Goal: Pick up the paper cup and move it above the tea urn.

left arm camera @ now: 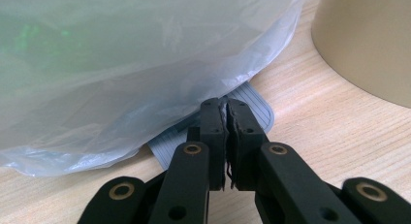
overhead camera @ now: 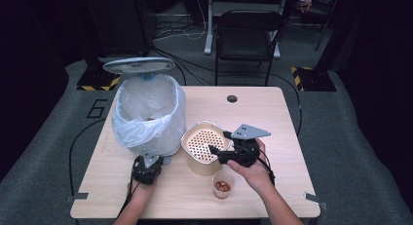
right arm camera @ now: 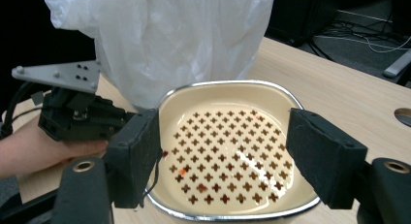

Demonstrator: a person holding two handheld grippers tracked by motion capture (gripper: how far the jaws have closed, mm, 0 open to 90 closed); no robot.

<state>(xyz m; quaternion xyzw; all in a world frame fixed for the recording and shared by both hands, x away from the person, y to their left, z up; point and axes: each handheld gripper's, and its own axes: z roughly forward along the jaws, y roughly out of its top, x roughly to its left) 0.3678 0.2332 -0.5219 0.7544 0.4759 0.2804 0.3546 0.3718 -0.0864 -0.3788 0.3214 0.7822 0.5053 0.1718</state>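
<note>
Strainer bowl [right arm camera: 232, 151] being lined up
Right gripper [right arm camera: 228, 156] jaws held apart over it; left gripper [left arm camera: 226, 136] clamped shut on bin pedal [left arm camera: 257, 110].

The bowl [right arm camera: 232, 151] between the black fingers [right arm camera: 133, 156] of the right gripper [right arm camera: 228, 158] is cream with a silver rim — its insert pierced in rows of small crosses. Beyond them, a white bin bag [right arm camera: 165, 35]; beneath, a pale wood-grain surface [right arm camera: 329, 83].
</note>
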